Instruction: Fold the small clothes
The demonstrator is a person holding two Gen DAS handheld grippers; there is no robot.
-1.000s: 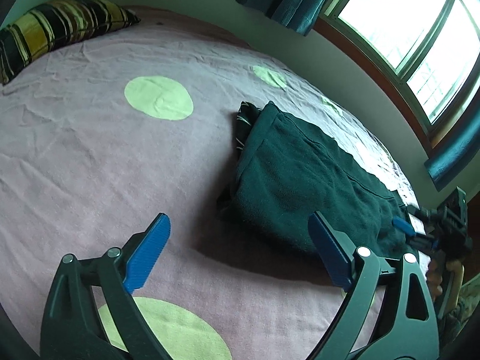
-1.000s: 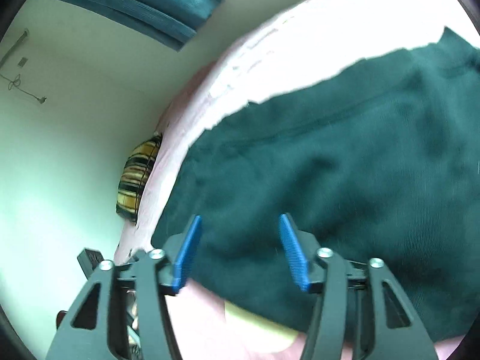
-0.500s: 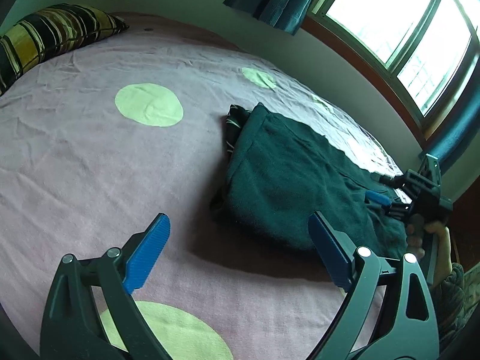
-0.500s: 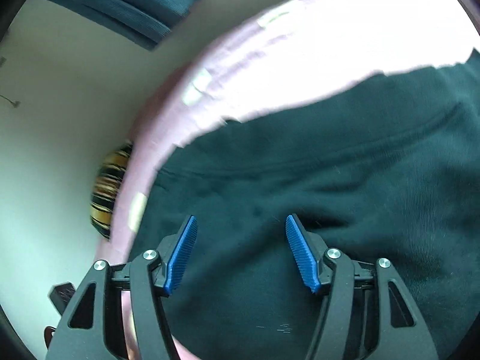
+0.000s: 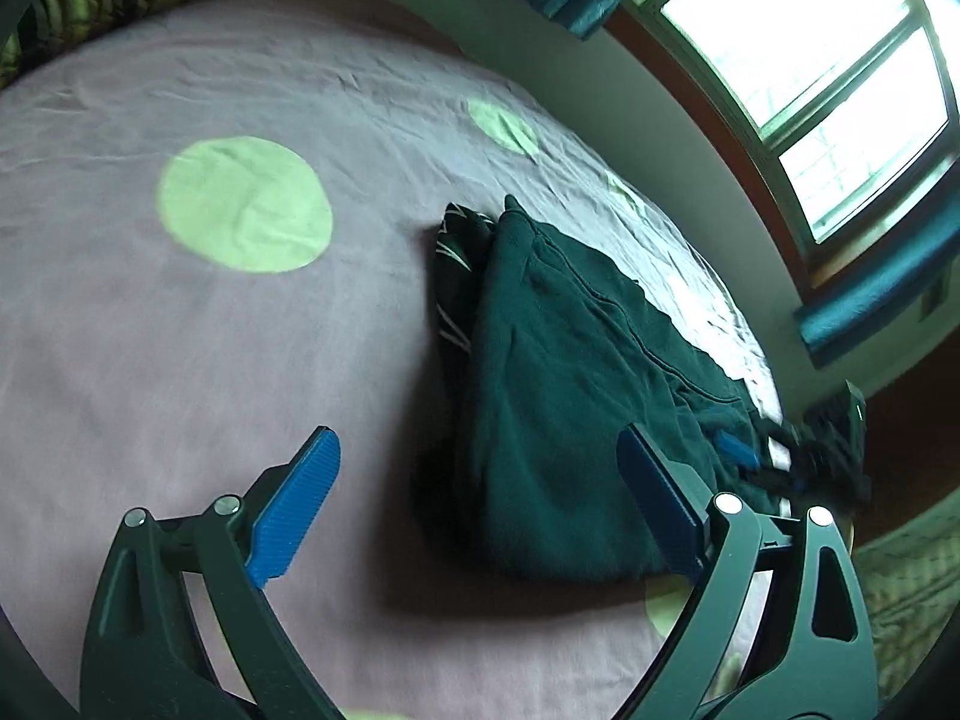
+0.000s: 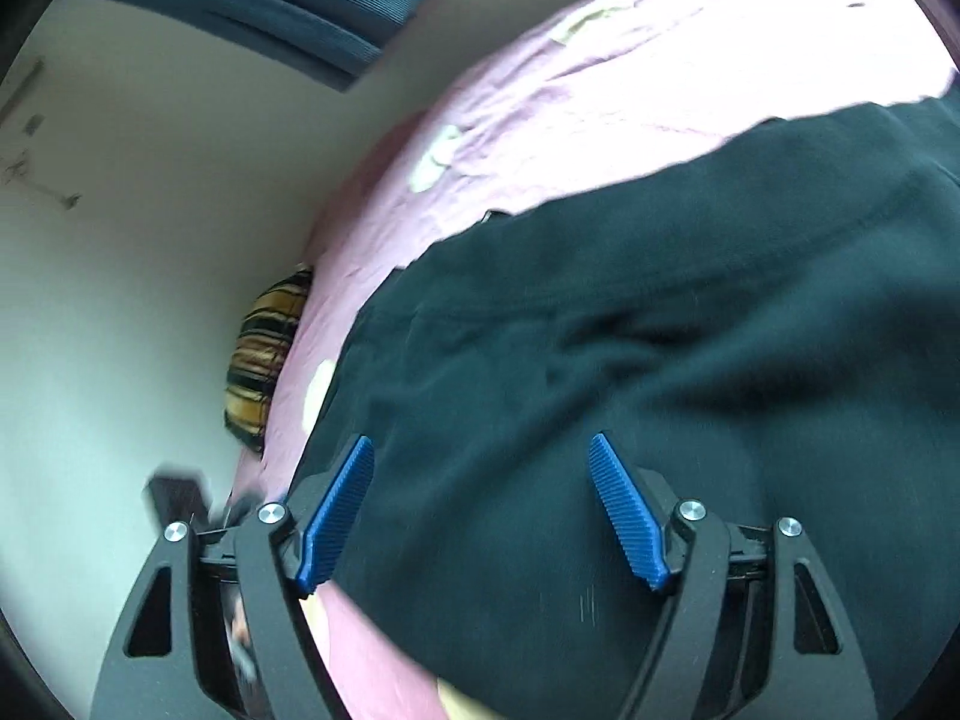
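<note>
While both claws stand wide and hold nothing, the dark green garment lies folded on the pink bedspread, beside a smaller patterned piece. Left gripper: spread, short of the near edge. Right gripper: jaws just opened further, cloth below them, not pinched. Risk: a shallow pinch would drag one layer and spill the fold. Long axis: from the near right corner toward the bed's middle.
</note>
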